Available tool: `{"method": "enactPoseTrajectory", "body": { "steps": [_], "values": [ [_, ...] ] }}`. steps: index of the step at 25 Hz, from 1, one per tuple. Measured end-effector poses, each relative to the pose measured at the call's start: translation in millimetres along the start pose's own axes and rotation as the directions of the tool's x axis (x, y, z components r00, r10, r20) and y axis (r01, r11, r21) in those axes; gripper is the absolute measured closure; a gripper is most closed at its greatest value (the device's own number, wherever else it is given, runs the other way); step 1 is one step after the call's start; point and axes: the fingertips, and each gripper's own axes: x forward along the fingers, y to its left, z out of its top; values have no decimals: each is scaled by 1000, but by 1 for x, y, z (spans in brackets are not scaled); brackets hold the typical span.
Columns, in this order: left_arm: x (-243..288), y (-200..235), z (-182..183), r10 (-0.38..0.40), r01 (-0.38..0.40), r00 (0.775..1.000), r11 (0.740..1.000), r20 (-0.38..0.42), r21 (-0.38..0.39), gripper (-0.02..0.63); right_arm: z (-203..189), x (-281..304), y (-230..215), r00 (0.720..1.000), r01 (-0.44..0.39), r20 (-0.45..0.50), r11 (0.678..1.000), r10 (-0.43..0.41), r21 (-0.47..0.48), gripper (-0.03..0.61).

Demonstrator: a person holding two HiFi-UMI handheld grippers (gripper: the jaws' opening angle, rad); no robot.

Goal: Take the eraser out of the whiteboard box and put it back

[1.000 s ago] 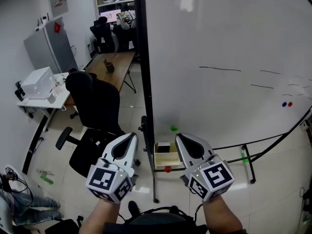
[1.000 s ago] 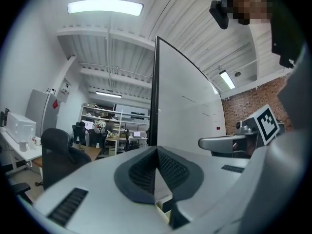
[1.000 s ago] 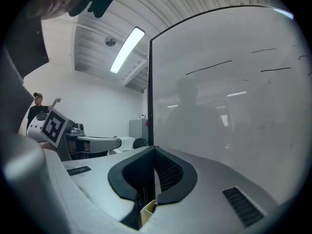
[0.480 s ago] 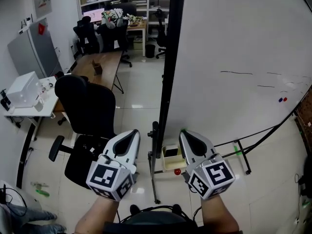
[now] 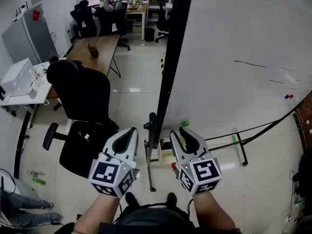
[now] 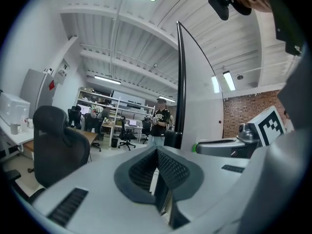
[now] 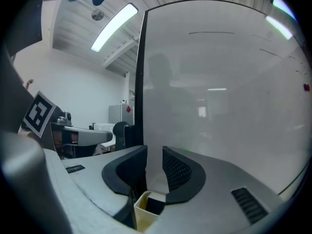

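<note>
The dark eraser (image 7: 156, 207) sits in the pale-yellow plastic box (image 5: 164, 156): nothing done yet. Your right gripper (image 5: 177, 132), jaws just opening and empty, hovers near it; your left gripper (image 5: 132, 131) is closed.

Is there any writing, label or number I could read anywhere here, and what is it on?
No text can be read.
The whiteboard: faint pen strokes only, no words.
The left claw and right claw: black square patterns, no letters.
Red sticker on the grey cabinet: too small to read.
</note>
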Motion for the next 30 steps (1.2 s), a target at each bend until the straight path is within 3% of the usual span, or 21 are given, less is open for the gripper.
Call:
{"method": "enactPoseTrajectory", "body": {
  "steps": [6, 12, 30],
  "values": [
    [11, 23, -55, 101, -103, 993, 994, -63, -39, 581, -71, 20, -5, 991, -13, -134, 1000, 15, 20, 434],
    [24, 17, -101, 91, -100, 985, 993, -145, -55, 581, -107, 29, -15, 984, 42, -175, 999, -39, 11, 330],
    [29, 13, -121, 52, -67, 985, 994, -164, -85, 581, -142, 44, -19, 946, 137, -294, 990, -139, -28, 314]
  ]
}}
